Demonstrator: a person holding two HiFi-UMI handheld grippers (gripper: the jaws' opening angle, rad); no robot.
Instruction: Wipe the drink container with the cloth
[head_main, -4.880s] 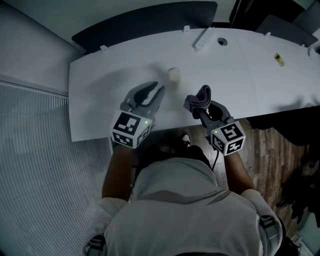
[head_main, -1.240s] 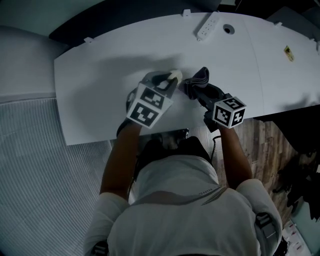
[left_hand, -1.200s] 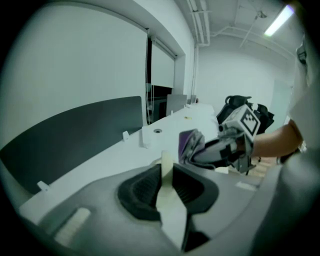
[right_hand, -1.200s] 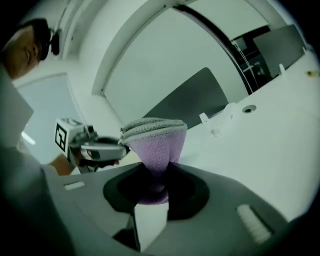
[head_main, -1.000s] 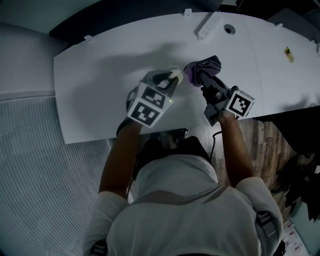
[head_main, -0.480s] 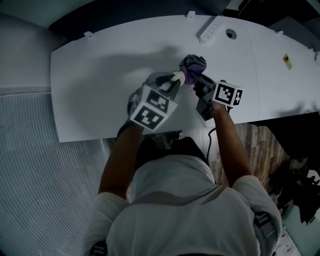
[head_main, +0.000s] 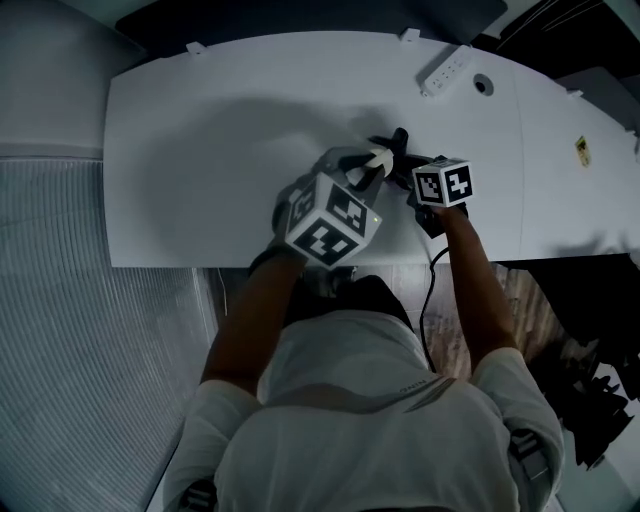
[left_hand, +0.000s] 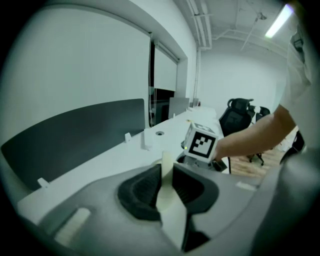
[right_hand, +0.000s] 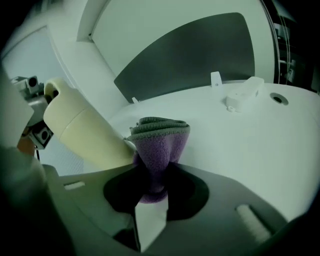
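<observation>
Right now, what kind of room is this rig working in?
Most likely an open-plan office. A long white desk has a dark grey partition screen along its far edge, and on it a white power strip and a round cable grommet. A black swivel chair stands beyond.

- We now hold the drink container (head_main: 379, 160) pinched in the left gripper (head_main: 366, 170), lifted off the table (head_main: 200, 150) and tilted; at first it stood alone on the table in front of those jaws, which were spread and empty.
- We bring the right gripper (head_main: 405, 158) lower and further left than a second ago, and its marker cube has rolled to face upward.
- The cloth (right_hand: 160, 145), then raised clear to the container's right, now sits low against the container's side, mostly hidden in the head view.
</observation>
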